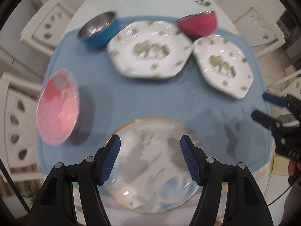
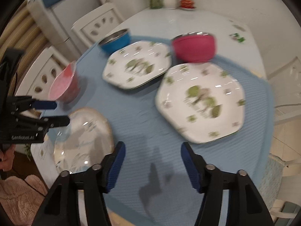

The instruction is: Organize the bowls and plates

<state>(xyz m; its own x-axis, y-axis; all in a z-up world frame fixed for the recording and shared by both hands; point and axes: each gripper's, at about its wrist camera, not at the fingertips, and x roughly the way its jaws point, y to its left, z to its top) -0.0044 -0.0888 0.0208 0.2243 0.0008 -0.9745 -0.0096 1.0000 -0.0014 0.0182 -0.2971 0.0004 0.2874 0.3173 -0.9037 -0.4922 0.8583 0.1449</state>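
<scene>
Nothing stacked yet: both tools, left tool point(image 1: 150, 160) and right tool point(image 2: 151, 164), gaping and empty, plates point(image 1: 148, 49) at 12 o'clock and bowls point(image 1: 97, 30) scattered on the worktop point(image 1: 150, 0).

Setting: home dining area. Evidence: white glossy dining table point(image 2: 188, 18) with ribbed blue placemat point(image 1: 150, 98); white chairs with leaf-shaped cutouts point(image 2: 97, 26); white ceramic vase point(image 2: 169, 0) at table's far end; white fridge-like cabinet point(image 2: 56, 18) behind.

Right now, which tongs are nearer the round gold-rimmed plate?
Left. The left tongs hang open directly above the round gold-rimmed plate. The right tongs are open over bare blue mat, with the plate off to their left.
</scene>
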